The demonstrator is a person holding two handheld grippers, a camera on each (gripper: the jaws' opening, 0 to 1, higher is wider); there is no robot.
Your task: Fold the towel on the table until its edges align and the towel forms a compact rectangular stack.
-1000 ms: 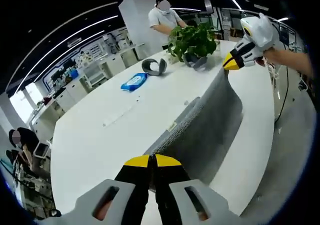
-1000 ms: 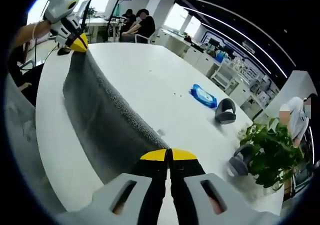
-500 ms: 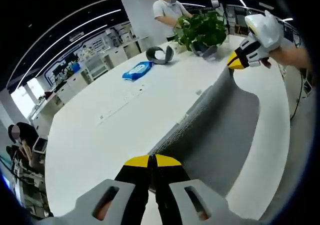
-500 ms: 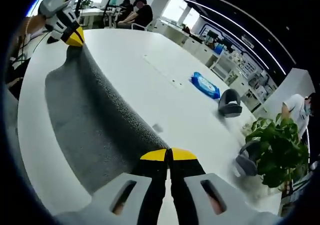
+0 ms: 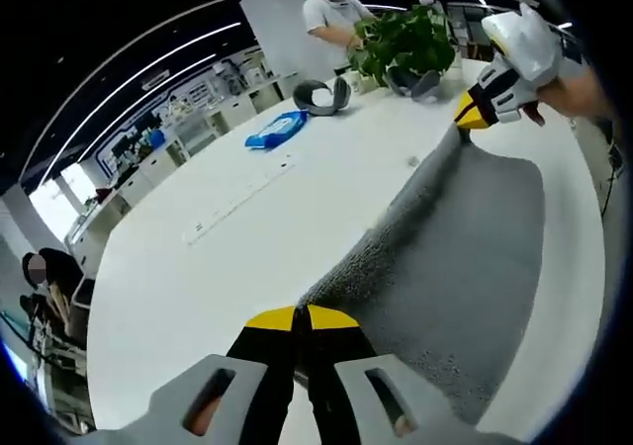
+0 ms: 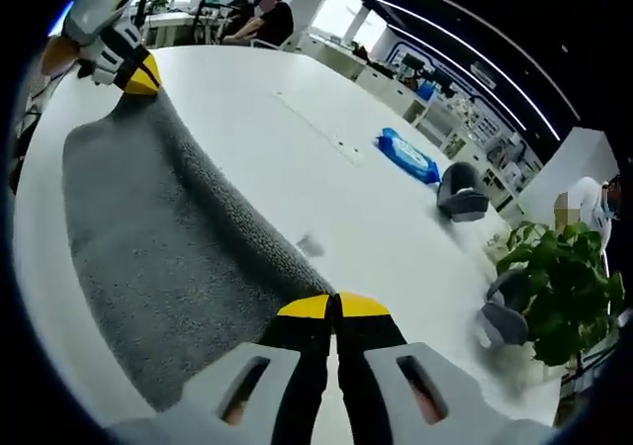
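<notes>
Left gripper [image 5: 301, 318] jaws pressed together on a towel [image 5: 465, 237] corner. Right gripper [image 6: 334, 307] likewise pinches the opposite corner; both pinch points hidden by the tips.

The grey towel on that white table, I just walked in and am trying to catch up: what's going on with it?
A person is working the grey towel with two tools. The left hand-held gripper is shut on one corner and the right hand-held gripper is shut on another, holding one edge stretched between them. The towel is spread across the white table, with no fold made yet. A blue packet and a potted plant sit farther off.
</notes>
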